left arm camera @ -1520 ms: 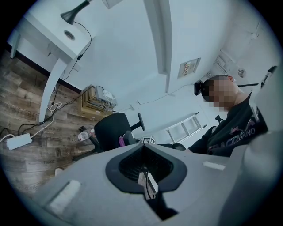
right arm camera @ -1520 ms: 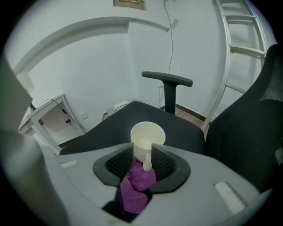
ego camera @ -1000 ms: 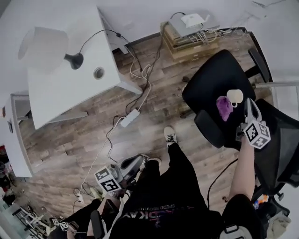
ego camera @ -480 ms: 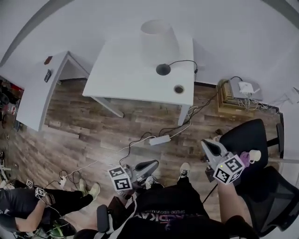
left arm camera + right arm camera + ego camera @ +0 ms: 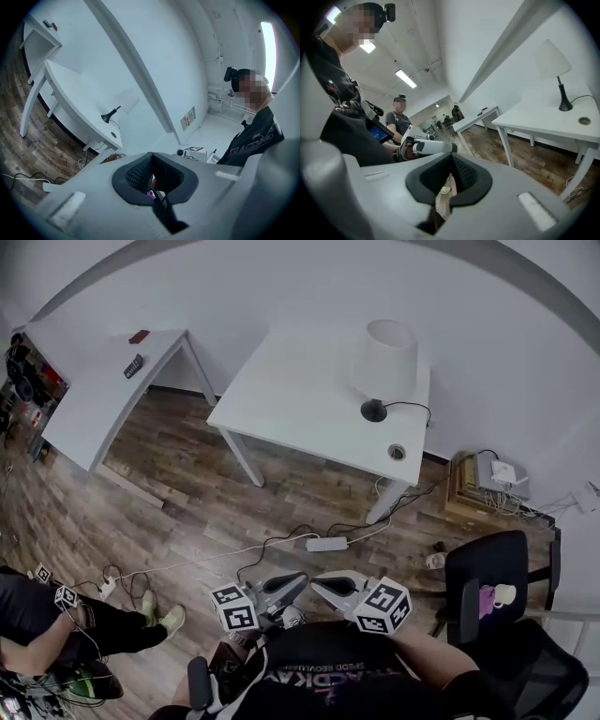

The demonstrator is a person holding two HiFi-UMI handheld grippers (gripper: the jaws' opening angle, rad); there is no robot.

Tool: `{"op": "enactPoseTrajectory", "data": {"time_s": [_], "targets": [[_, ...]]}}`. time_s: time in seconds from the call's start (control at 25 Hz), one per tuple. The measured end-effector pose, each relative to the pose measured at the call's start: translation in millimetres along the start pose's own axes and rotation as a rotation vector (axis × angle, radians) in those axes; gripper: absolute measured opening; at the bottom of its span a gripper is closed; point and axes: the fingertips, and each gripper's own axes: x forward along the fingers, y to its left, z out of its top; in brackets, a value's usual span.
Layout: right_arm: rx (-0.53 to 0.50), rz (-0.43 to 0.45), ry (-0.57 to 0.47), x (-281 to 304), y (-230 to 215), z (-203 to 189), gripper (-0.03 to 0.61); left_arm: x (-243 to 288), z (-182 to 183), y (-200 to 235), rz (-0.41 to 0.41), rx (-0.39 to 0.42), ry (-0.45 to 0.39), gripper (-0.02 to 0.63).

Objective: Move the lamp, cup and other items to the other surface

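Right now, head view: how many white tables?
2. The middle table carries the lamp; the left table stands by the wall. Others may be out of frame.

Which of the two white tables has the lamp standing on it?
The middle table; the lamp stands near its right end. The left table holds only two small items.
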Motion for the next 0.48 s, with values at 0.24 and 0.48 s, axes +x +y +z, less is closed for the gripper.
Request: {"op": "enactPoseTrajectory", "data": {"time_s": [0.24,0.48], "targets": [[0.033,-0.048,-0.037,16,2,2,0.000,-20,5,8,0.003,0.000,0.002,0.000],[0.067,-0.080,-0.060,14,-2,1,0.000,-25,7,11,-0.016,-0.009,0.012,0.000]]}}
